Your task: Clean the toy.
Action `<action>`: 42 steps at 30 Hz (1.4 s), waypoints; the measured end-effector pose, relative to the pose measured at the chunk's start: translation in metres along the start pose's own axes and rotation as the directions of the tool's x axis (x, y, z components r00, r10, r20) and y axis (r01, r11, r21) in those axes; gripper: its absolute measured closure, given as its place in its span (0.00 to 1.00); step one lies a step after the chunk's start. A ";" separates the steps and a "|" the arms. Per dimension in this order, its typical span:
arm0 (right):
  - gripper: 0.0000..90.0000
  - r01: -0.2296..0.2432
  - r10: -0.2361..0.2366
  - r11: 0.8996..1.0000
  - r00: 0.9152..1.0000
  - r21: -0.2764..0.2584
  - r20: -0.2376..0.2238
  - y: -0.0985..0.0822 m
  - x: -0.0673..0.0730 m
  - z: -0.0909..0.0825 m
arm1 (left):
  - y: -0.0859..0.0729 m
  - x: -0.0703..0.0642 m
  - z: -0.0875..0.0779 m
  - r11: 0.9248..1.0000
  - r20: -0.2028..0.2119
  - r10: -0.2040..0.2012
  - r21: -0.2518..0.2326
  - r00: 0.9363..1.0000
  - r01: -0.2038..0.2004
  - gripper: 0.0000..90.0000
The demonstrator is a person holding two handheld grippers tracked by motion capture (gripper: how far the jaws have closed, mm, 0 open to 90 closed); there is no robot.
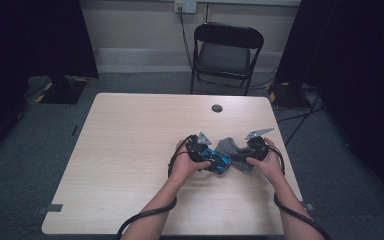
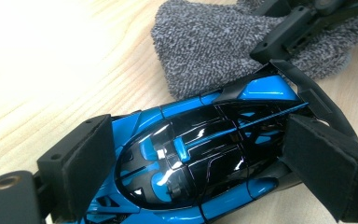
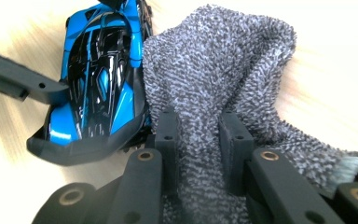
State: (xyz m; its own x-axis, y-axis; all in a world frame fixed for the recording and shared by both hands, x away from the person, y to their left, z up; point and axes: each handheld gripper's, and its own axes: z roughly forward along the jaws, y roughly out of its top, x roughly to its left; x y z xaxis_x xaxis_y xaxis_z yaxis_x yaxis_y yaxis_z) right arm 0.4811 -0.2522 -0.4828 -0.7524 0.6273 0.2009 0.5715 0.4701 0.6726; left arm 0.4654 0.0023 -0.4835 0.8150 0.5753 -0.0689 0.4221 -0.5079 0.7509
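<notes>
Pale wood-grain table (image 1: 130,150) on grey carpet; black folding chair (image 1: 226,52) behind its far edge, dark curtains at both sides, small dark round grommet (image 1: 217,108) near the far edge of the tabletop.

Person's forearms enter from the bottom of the high view, one gripper in each hand, both over the near right part of the table.

Left gripper (image 1: 206,156): jaws stand wide, one pad on each side of the glossy blue-and-black toy racing car (image 2: 200,158). In the left gripper view both felt-faced pads (image 2: 86,163) lie against the car's flanks, so the car is clamped across its body. Car rests on the tabletop, roof up.

Right gripper (image 1: 250,152): jaws nearly together, pinching a fold of the grey terry-cloth rag (image 3: 214,74). In the right gripper view the cloth bunches up between the two black pads (image 3: 168,135) and spreads out beyond them in a loose hump.

Relations: the cloth lies on the table between the two grippers, its edge touching the car's side along one flank. In the left gripper view the cloth (image 2: 205,42) sits just past the car's rear wing, with the right gripper (image 2: 303,23) on top of it. Car (image 1: 217,161) and cloth (image 1: 228,147) lie side by side, just ahead of the person's hands.
</notes>
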 end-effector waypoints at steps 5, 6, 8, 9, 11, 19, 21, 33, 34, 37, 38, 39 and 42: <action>0.81 0.011 -0.011 1.000 1.000 0.010 0.017 -0.003 0.003 -0.004 | 0.001 0.000 0.000 1.000 0.000 0.003 0.004 1.000 -0.003 0.10; 0.81 0.011 -0.011 1.000 1.000 0.011 0.019 -0.003 0.003 -0.005 | 0.000 0.000 0.000 1.000 -0.001 0.003 0.003 1.000 -0.003 0.10; 0.81 0.008 -0.009 1.000 1.000 0.013 0.024 -0.005 0.002 -0.007 | 0.000 0.001 0.000 1.000 -0.001 0.002 0.004 1.000 -0.002 0.10; 0.81 0.003 -0.003 1.000 1.000 0.013 0.028 -0.007 0.001 -0.009 | 0.001 0.001 0.000 1.000 -0.002 0.004 0.003 1.000 -0.004 0.10; 0.81 -0.003 0.003 1.000 0.999 0.011 0.032 -0.009 -0.001 -0.012 | 0.001 0.001 0.000 1.000 -0.002 0.003 0.006 1.000 -0.003 0.10; 0.81 -0.012 0.011 1.000 0.999 0.026 0.045 -0.018 -0.002 -0.024 | 0.001 0.000 0.000 1.000 -0.003 0.003 0.006 1.000 -0.003 0.10; 0.81 -0.016 0.015 0.999 0.999 0.030 0.051 -0.020 -0.003 -0.028 | 0.001 0.000 0.000 1.000 -0.004 0.005 0.005 1.000 -0.005 0.10; 0.81 -0.061 0.064 0.998 0.992 -0.028 0.113 -0.015 -0.002 -0.054 | 0.006 0.001 -0.003 1.000 0.004 -0.018 0.008 1.000 0.018 0.19; 0.81 -0.065 0.068 0.997 0.991 -0.034 0.117 -0.013 0.000 -0.055 | 0.007 0.001 -0.004 1.000 0.004 -0.019 0.006 1.000 0.019 0.18; 0.81 -0.059 0.063 0.998 0.990 -0.039 0.127 -0.006 0.005 -0.056 | 0.011 0.000 -0.009 1.000 0.001 -0.021 -0.006 1.000 0.021 0.19; 0.81 -0.060 0.065 0.997 0.989 -0.041 0.131 -0.003 0.008 -0.056 | 0.012 0.001 -0.012 1.000 0.003 -0.013 -0.007 1.000 0.013 0.20; 0.81 -0.063 0.068 0.997 0.989 -0.042 0.132 0.000 0.010 -0.056 | 0.013 0.000 -0.015 1.000 -0.001 -0.017 -0.012 1.000 0.017 0.20; 0.81 -0.064 0.070 0.997 0.988 -0.046 0.138 0.009 0.017 -0.055 | 0.015 0.000 -0.025 1.000 0.002 -0.010 -0.008 1.000 0.010 0.20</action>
State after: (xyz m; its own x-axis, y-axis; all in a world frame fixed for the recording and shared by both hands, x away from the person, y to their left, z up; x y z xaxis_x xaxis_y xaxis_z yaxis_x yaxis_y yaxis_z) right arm 0.4553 -0.2715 -0.4347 -0.6582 0.7382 0.1476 0.6032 0.3998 0.6902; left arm 0.4620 0.0108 -0.4554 0.8115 0.5791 -0.0780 0.4270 -0.4966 0.7556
